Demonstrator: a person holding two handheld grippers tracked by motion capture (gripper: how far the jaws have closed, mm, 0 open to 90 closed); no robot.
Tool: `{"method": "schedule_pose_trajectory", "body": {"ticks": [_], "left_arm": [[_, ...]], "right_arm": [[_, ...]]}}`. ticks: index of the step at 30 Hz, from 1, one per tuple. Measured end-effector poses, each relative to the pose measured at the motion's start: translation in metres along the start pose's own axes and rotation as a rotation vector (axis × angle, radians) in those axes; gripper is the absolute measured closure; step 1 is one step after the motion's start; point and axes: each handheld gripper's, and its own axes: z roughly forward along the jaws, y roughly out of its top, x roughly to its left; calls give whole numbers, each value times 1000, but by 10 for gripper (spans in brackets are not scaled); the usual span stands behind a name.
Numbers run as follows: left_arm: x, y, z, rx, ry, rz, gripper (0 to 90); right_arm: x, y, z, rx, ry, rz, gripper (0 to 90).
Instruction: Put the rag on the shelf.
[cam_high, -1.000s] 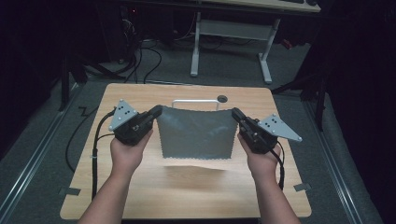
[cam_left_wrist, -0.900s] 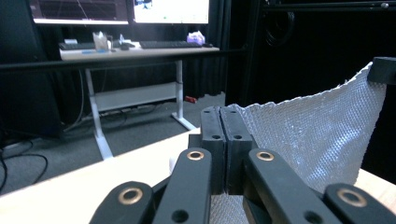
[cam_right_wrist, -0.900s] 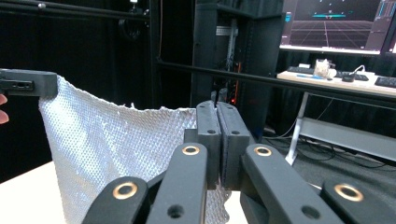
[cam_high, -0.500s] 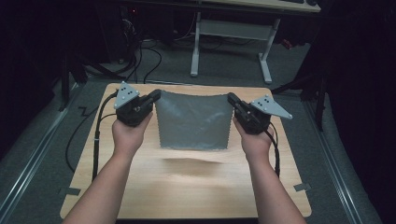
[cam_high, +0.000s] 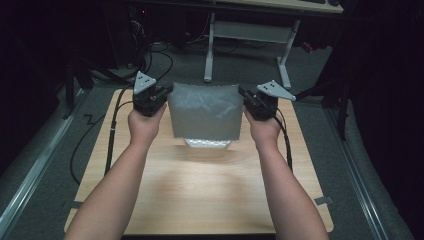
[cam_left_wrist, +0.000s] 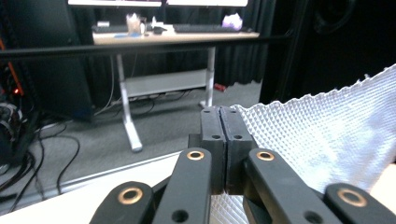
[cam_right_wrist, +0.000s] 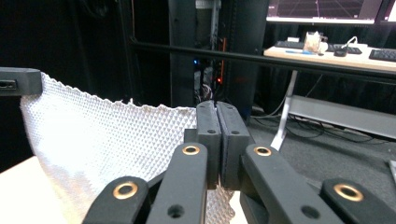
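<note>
A grey-white waffle-weave cloth (cam_high: 204, 111) hangs spread between both grippers above the far half of the wooden table (cam_high: 200, 195). My left gripper (cam_high: 168, 91) is shut on the cloth's upper left corner, my right gripper (cam_high: 242, 93) on its upper right corner. In the left gripper view the jaws (cam_left_wrist: 219, 116) are pressed together with the cloth (cam_left_wrist: 327, 135) running off to the right. From the closed pair in the right gripper view (cam_right_wrist: 215, 112) the cloth (cam_right_wrist: 107, 149) stretches left to the other gripper's jaw (cam_right_wrist: 21, 80). The cloth's lower edge (cam_high: 207, 142) hangs just above the tabletop.
A desk frame with white legs (cam_high: 250, 45) stands beyond the table, with cables (cam_high: 155, 55) on the grey floor. A black cable (cam_high: 112, 135) trails from the left gripper across the table's left edge. Dark curtains surround the area.
Both hands have carried the cloth away from the person toward the table's far edge, keeping it stretched between them. The cloth now hangs over the table's far half.
</note>
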Motion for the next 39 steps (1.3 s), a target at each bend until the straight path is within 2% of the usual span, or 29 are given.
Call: {"method": "schedule_pose_trajectory", "body": {"ticks": [3, 5, 6, 8, 9, 10, 13, 21, 25, 27, 31, 39], "left_arm": [[5, -4, 12, 33, 2, -8, 898], [9, -11, 22, 86, -15, -30, 898], [9, -14, 26, 109, -17, -27, 898], [8, -25, 35, 171, -23, 10, 898], [7, -32, 40, 209, -33, 11, 899], [6, -36, 41, 217, -39, 8, 899], [8, -49, 43, 232, -71, -36, 899], [4, -76, 42, 262, -116, -73, 898], [4, -94, 44, 303, -124, -98, 898], [1, -100, 45, 317, -124, -90, 897], [0, -106, 45, 306, -135, -112, 894], [-4, -115, 47, 316, -143, -115, 889]], "right_arm": [[-3, -3, 14, 28, -14, -16, 896], [-9, -7, 23, 59, -22, -9, 896], [-12, -11, 28, 82, -25, -2, 896], [-18, -18, 35, 115, -19, 21, 896], [-20, -23, 37, 130, -21, 30, 896], [-23, -33, 40, 157, -20, 39, 896], [-24, -41, 40, 171, -14, 45, 896], [-24, -70, 37, 218, -2, 66, 895], [-23, -83, 35, 238, 6, 86, 894], [-22, -90, 34, 241, 5, 91, 894], [-23, -103, 31, 263, 4, 95, 893], [-25, -116, 28, 277, -8, 113, 891]]}}
